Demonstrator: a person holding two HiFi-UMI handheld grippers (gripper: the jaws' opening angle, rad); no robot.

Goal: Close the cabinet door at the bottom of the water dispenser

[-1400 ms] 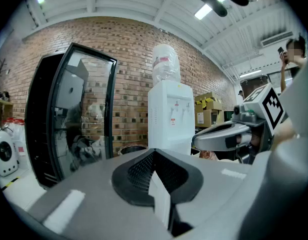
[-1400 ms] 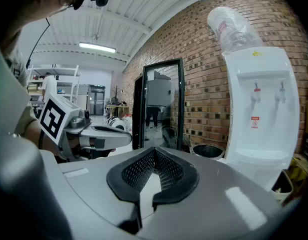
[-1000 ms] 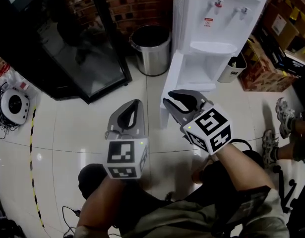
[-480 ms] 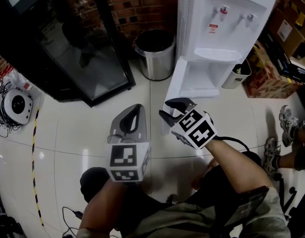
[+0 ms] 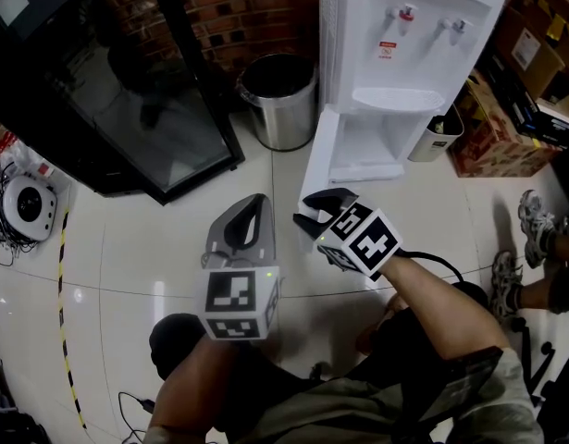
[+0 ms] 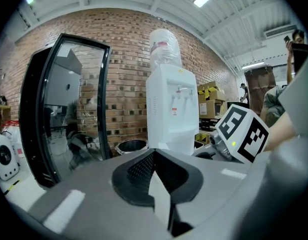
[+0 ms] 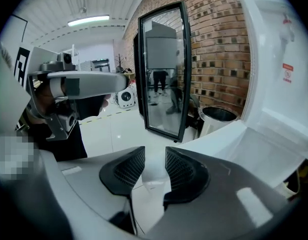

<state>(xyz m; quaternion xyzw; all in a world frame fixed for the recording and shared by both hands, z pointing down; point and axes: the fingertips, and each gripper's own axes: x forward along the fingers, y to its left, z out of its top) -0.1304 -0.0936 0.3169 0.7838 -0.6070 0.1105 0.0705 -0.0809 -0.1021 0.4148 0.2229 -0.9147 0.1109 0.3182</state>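
Observation:
The white water dispenser [image 5: 404,54] stands against the brick wall. Its bottom cabinet door [image 5: 317,169] hangs open, swung out to the left. My right gripper [image 5: 319,209] sits low at the door's free edge, tilted downward and open. In the right gripper view the white door [image 7: 244,139] fills the right side, and its edge reaches the gap of my right gripper [image 7: 155,156] without the pads pressing on it. My left gripper [image 5: 243,231] hovers over the floor left of the door, shut and empty. The left gripper view shows my left gripper [image 6: 154,155] pointing at the dispenser [image 6: 171,109].
A steel waste bin [image 5: 279,95] stands left of the dispenser, then a black glass-door cooler [image 5: 127,91]. A small bin [image 5: 439,128] and cardboard boxes [image 5: 488,128] are to the right. Someone's shoes [image 5: 534,220] are at the far right. A round white device [image 5: 25,206] lies far left.
My right gripper has sunk and tipped downward toward the door's free edge. The left gripper has barely shifted.

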